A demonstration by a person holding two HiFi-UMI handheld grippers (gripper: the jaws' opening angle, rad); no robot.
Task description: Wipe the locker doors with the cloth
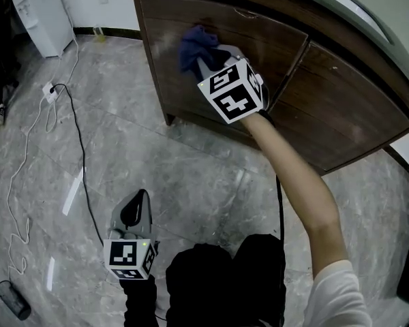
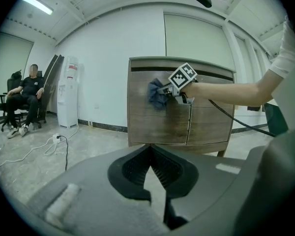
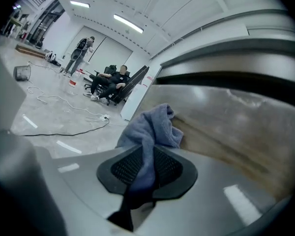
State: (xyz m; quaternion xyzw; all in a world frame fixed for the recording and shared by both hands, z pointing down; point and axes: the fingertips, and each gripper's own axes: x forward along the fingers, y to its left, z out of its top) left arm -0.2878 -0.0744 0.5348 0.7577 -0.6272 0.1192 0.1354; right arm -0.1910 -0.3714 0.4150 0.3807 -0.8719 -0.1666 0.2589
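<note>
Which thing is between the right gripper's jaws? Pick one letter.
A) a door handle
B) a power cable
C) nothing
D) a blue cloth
D: the right gripper has its jaws closed on the blue cloth, whose bunched end is up at the wooden locker door.

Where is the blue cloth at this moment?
In the head view the blue cloth is at top centre, clamped in the right gripper and held against the upper left front of the wooden locker.
</note>
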